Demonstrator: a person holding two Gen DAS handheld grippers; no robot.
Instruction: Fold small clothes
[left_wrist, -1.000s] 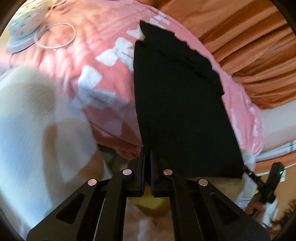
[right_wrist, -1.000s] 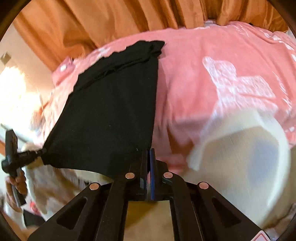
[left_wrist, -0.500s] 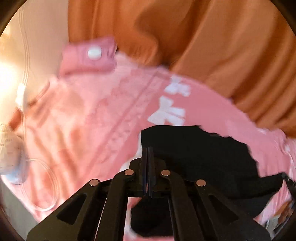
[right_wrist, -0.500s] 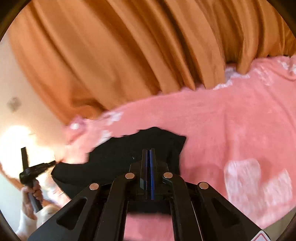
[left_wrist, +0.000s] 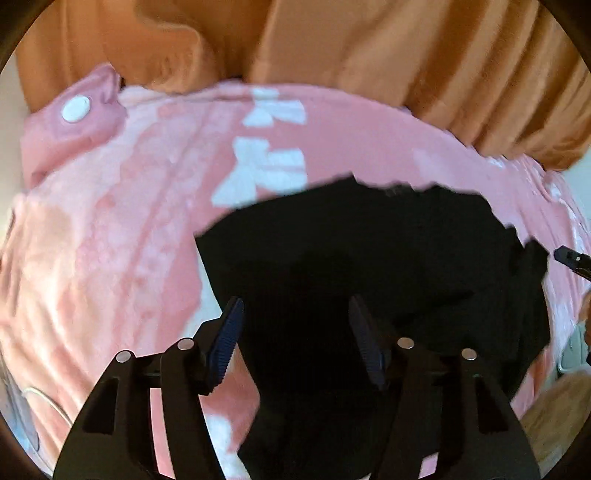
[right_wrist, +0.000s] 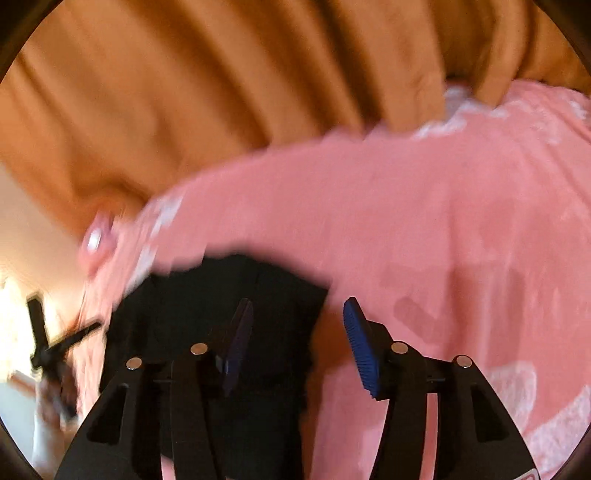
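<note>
Left wrist view shows both grippers' fingers spread over a limp, light black garment (left_wrist: 369, 258) on the bed (left_wrist: 110, 240); pinch its near corners.

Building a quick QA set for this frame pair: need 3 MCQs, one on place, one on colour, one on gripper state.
1. Where does the black garment lie?
A. on the pink blanket
B. hanging from the orange curtain
C. on a white pillow

2. What colour are the bow shapes printed on the pink blanket?
A. blue
B. white
C. black

3. How do both grippers stand?
A. both shut on cloth
B. left shut, right open
C. both open

Key: A, the garment is spread on the blanket in the left wrist view, below the orange curtain. B, the bow shapes are white against the pink. C, the left gripper and the right gripper each show a wide gap between the fingers, with nothing pinched.
</note>
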